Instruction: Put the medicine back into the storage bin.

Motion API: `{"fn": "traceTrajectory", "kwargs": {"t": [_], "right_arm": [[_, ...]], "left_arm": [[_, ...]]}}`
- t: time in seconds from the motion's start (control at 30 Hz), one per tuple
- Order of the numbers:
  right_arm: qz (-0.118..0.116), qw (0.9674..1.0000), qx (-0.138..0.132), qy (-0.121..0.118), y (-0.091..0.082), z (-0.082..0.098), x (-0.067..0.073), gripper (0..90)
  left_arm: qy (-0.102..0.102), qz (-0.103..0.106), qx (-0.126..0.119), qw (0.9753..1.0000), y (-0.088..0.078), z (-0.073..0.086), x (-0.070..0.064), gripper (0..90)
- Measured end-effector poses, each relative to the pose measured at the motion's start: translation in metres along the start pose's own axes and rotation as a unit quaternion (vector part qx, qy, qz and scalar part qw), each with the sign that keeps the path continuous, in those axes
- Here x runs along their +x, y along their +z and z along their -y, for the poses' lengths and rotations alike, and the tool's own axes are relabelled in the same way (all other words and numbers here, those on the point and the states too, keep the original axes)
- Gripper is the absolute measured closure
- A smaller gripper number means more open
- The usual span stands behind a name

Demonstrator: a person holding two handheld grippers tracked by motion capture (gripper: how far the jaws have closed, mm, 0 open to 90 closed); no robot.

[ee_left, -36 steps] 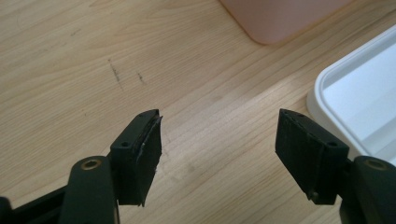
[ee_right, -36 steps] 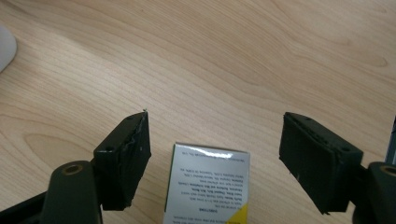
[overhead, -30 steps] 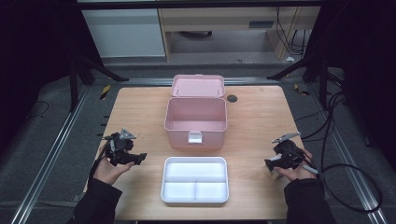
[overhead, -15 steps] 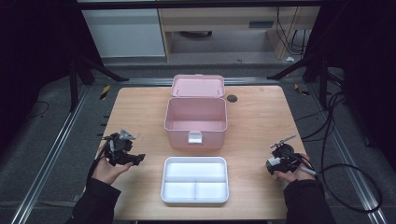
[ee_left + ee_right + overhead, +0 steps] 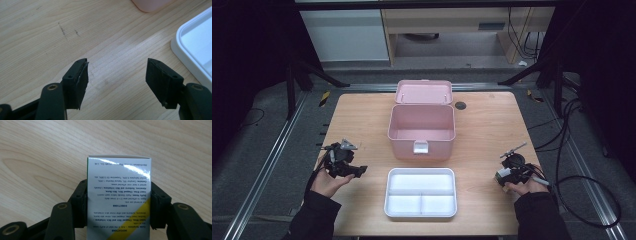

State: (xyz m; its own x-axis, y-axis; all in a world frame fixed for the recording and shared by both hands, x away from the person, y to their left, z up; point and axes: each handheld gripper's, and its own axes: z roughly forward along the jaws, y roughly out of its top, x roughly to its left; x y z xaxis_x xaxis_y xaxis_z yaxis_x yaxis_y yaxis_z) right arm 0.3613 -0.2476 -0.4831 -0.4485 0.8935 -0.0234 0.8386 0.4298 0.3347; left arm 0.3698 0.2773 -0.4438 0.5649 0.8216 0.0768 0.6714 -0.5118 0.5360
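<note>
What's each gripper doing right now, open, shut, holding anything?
Left gripper: open, nothing between the jaws, over bare table.
Right gripper: jaws have just been closing and now clamp a small printed box.

Right gripper (image 5: 507,172) holds something small (perhaps a box).
</note>
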Motion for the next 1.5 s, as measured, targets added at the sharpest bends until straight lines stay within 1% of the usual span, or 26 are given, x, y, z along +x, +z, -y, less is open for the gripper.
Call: {"fn": "traceTrajectory", "kwargs": {"t": [0.03, 0.07, 0.1, 0.13, 0.17, 0.2, 0.23, 0.33, 0.4, 0.47, 0.5, 0.53, 0.57, 0.6, 0.63, 0.67, 0.7, 0.73, 0.9, 0.93, 0.97, 1.17, 1.23, 1.3, 1.47, 1.5], "right_arm": [[0.000, 1.0000, 0.000, 0.000, 0.000, 0.000, 0.000, 45.4], [-0.008, 0.9999, -0.014, 0.000, -0.006, -0.002, 0.000, 45.4], [-0.008, 0.9999, -0.014, 0.000, -0.006, -0.002, 0.000, 45.4], [-0.011, 0.9996, -0.027, -0.002, -0.012, -0.004, 0.000, 45.4], [-0.011, 0.9996, -0.027, -0.002, -0.012, -0.004, 0.000, 45.4], [-0.015, 0.9991, -0.040, -0.004, -0.019, -0.007, 0.001, 45.3], [-0.015, 0.9991, -0.040, -0.004, -0.019, -0.007, 0.001, 45.3], [-0.022, 0.9981, -0.058, -0.006, -0.028, -0.013, 0.001, 45.3], [-0.024, 0.9974, -0.067, -0.009, -0.033, -0.017, 0.001, 45.3], [-0.030, 0.9961, -0.081, -0.014, -0.041, -0.028, 0.002, 45.3], [-0.030, 0.9961, -0.081, -0.014, -0.041, -0.028, 0.002, 45.3], [-0.036, 0.9949, -0.093, -0.016, -0.047, -0.036, 0.004, 45.3], [-0.036, 0.9949, -0.093, -0.016, -0.047, -0.036, 0.004, 45.3], [-0.038, 0.9941, -0.099, -0.020, -0.050, -0.040, 0.005, 45.3], [-0.041, 0.9932, -0.107, -0.024, -0.055, -0.045, 0.006, 45.3], [-0.041, 0.9914, -0.122, -0.027, -0.062, -0.055, 0.008, 45.3], [-0.041, 0.9914, -0.122, -0.027, -0.062, -0.055, 0.008, 45.3], [-0.042, 0.9907, -0.126, -0.029, -0.064, -0.058, 0.008, 45.3], [-0.048, 0.9859, -0.155, -0.041, -0.081, -0.085, 0.013, 45.3], [-0.046, 0.9848, -0.161, -0.045, -0.087, -0.096, 0.015, 45.3], [-0.046, 0.9848, -0.161, -0.045, -0.087, -0.096, 0.015, 45.3], [-0.054, 0.9811, -0.174, -0.065, -0.098, -0.131, 0.024, 45.4], [-0.053, 0.9792, -0.180, -0.076, -0.101, -0.143, 0.028, 45.4], [-0.056, 0.9781, -0.182, -0.084, -0.104, -0.155, 0.032, 45.4], [-0.061, 0.9750, -0.189, -0.100, -0.106, -0.179, 0.040, 45.4], [-0.062, 0.9746, -0.187, -0.106, -0.104, -0.189, 0.043, 45.4]], "left_arm": [[0.000, 0.000, 0.000, 1.0000, 0.000, 0.000, 0.000, 34.2], [0.001, 0.000, 0.001, 1.0000, 0.000, 0.000, 0.000, 34.2], [0.001, 0.000, 0.002, 1.0000, 0.001, 0.000, 0.000, 34.2], [0.001, 0.000, 0.003, 1.0000, 0.002, 0.000, -0.001, 34.1], [0.001, 0.000, 0.003, 1.0000, 0.002, 0.000, -0.001, 34.0], [0.002, -0.001, 0.004, 1.0000, 0.002, 0.000, -0.001, 34.1], [0.002, -0.001, 0.004, 1.0000, 0.002, 0.000, -0.001, 34.1], [0.003, 0.000, 0.003, 1.0000, 0.002, -0.001, -0.001, 34.0], [0.003, 0.000, 0.005, 1.0000, 0.003, -0.001, -0.001, 33.9], [0.004, 0.001, 0.007, 1.0000, 0.004, -0.001, -0.001, 33.8], [0.003, 0.000, 0.007, 1.0000, 0.004, 0.000, 0.000, 33.8], [0.002, 0.000, 0.008, 1.0000, 0.004, 0.000, 0.000, 33.8], [0.002, 0.000, 0.007, 1.0000, 0.003, 0.000, 0.001, 33.8], [0.000, 0.000, 0.005, 1.0000, 0.003, 0.000, 0.001, 33.8], [0.000, 0.000, 0.007, 1.0000, 0.003, 0.000, 0.001, 33.8], [-0.001, -0.001, 0.007, 1.0000, 0.003, 0.000, 0.002, 33.7], [-0.001, -0.001, 0.007, 1.0000, 0.003, 0.000, 0.002, 33.7], [0.000, 0.000, 0.007, 1.0000, 0.004, 0.001, 0.002, 33.7], [0.001, 0.001, 0.011, 0.9999, 0.006, 0.001, 0.001, 33.5], [0.001, 0.001, 0.011, 0.9999, 0.006, 0.001, 0.002, 33.5], [0.001, 0.001, 0.011, 0.9999, 0.006, 0.001, 0.002, 33.4], [0.001, 0.002, 0.012, 0.9999, 0.007, 0.001, 0.002, 32.8], [0.001, 0.003, 0.013, 0.9999, 0.007, 0.001, 0.002, 32.7], [0.000, 0.002, 0.012, 0.9999, 0.007, 0.001, 0.003, 32.6], [0.000, 0.004, 0.013, 0.9999, 0.007, 0.001, 0.003, 32.5], [0.001, 0.003, 0.012, 0.9999, 0.007, 0.001, 0.003, 32.5]]}}
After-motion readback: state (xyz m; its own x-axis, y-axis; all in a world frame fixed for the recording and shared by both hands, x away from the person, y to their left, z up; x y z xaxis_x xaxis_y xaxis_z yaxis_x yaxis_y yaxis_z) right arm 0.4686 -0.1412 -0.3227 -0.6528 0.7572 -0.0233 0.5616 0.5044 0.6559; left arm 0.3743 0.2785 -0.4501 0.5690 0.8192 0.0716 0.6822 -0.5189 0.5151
